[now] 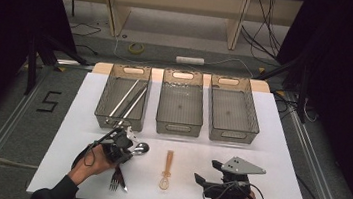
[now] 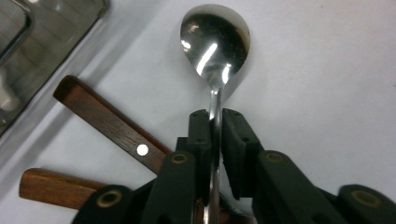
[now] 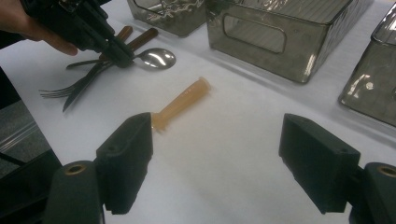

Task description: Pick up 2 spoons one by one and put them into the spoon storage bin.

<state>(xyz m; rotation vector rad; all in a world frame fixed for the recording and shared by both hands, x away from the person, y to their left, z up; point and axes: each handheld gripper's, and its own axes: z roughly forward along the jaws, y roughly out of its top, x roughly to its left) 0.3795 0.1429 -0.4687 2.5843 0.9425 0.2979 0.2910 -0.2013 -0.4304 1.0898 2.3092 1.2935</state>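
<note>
1. Gripping is seen at the left gripper [image 2: 215, 123]: the thin handle of a metal spoon [image 2: 215, 42] is pinched between its two black jaws, which are drawn in narrow around it.
2. The spoon's bowl is seen lying on the white table [image 1: 278, 156], just ahead of the jaw tips, near the front of the left bin [image 1: 123, 98].
3. Two wooden handles [image 2: 109, 122] are seen just beside the spoon, partly hidden under the left gripper; a fork [image 1: 116, 178] and a knife [image 3: 86, 84] lie there on the table.
4. The right gripper [image 3: 217, 149] is held with its jaws set wide apart, and nothing is held between them.
5. An amber plastic spoon [image 1: 167, 171] is laid on the table between the two grippers, its handle end just beyond the right gripper's jaw.
6. Three grey bins are lined up across the far part of the table; long metal rods [image 1: 129, 99] are seen in the left one.
</note>
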